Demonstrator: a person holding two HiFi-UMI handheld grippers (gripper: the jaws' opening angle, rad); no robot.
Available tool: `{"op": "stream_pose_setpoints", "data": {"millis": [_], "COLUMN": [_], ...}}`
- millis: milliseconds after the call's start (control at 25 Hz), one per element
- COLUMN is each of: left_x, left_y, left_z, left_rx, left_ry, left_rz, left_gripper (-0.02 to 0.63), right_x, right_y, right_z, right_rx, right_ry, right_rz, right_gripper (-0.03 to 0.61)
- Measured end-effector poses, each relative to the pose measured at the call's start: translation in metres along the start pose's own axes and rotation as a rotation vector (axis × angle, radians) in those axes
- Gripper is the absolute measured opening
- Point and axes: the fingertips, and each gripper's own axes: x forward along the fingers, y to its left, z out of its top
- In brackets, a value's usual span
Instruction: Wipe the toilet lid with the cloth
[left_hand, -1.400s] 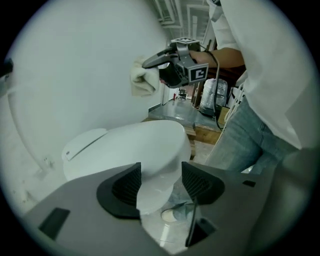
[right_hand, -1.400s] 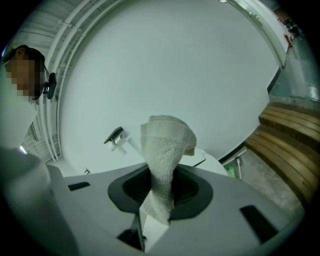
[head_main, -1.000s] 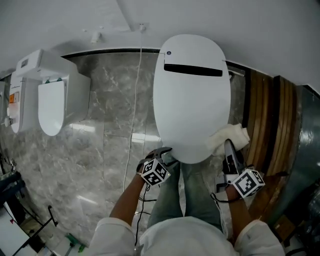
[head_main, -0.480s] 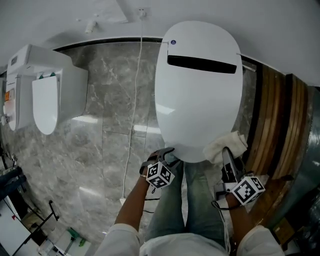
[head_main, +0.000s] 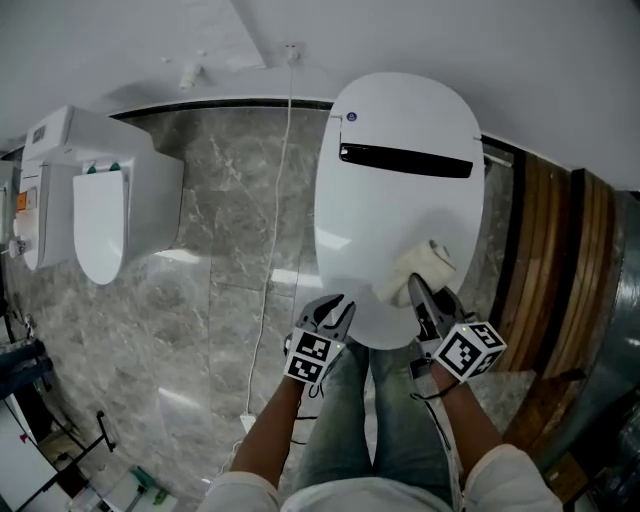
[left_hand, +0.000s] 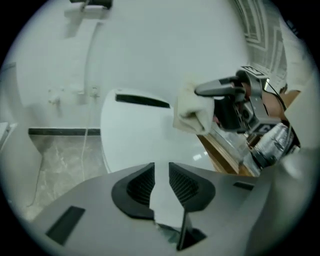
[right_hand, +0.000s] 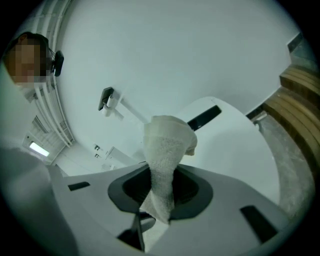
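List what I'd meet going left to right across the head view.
White fixture → cord → toilet lid → wooden slats. The cloth lies over the lid, so it is left out.

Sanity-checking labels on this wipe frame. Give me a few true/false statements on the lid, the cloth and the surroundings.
1. The toilet lid is down. True.
2. The right gripper is clamped on the cloth. True.
3. The cloth is dark blue. False: it is white.
4. The cloth covers the black strip on the lid. False: in the head view the cloth is over the lid's near right part, apart from the strip.
5. The wooden slats are left of the lid. False: in the head view they are to its right.
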Motion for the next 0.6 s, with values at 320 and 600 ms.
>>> {"op": "stream_pose_setpoints", "data": {"millis": [320,600], "left_x": [-0.025,-0.031], "left_y": [0.116,0.137], "left_z": [0.136,0.149], "left_rx": [-0.051,-0.070], "left_ry": [-0.234,-0.258], "left_rz": [0.436,0.477], "left_gripper": [0.014,0.014], "right_x": [0.150,0.235], "right_y": [0.037,0.052], "right_z": [0.010,-0.011], "right_rx": [-0.103,-0.107], "right_ry": [0.209,0.432], "right_rz": [0.082,0.083], "right_gripper": [0.084,0.084]}}
